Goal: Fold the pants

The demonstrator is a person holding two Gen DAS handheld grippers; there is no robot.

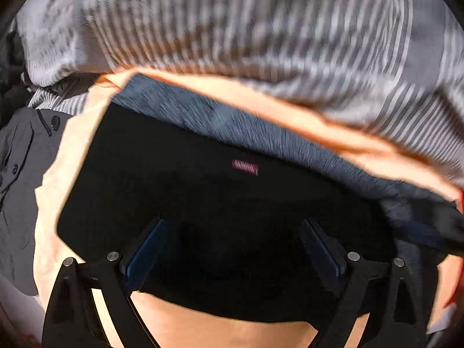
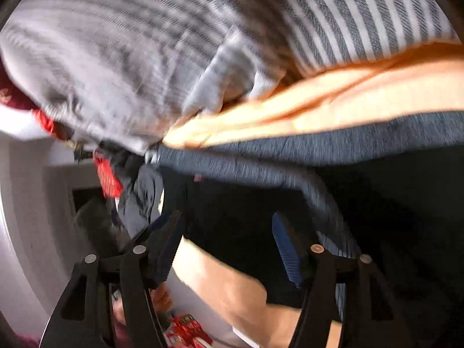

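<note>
Black folded pants (image 1: 203, 197) with a small red label (image 1: 245, 167) lie on a blue-grey heathered garment (image 1: 232, 127), on an orange sheet (image 1: 58, 174). My left gripper (image 1: 233, 246) points down over the pants, its jaws wide apart and both blue pads clear of the cloth. In the right wrist view the same black pants (image 2: 240, 217) lie beside the blue-grey garment (image 2: 290, 150). My right gripper (image 2: 229, 240) stands open at the pants' near edge, with the fabric below the gap and not pinched.
A grey-and-white striped cloth (image 1: 261, 29) bulges along the far side. A dark grey buttoned garment (image 1: 20, 174) lies at the left. Red cloth (image 2: 108, 178) and a dark crumpled garment (image 2: 142, 197) hang at the sheet's edge, with red boxes (image 2: 188, 330) lower down.
</note>
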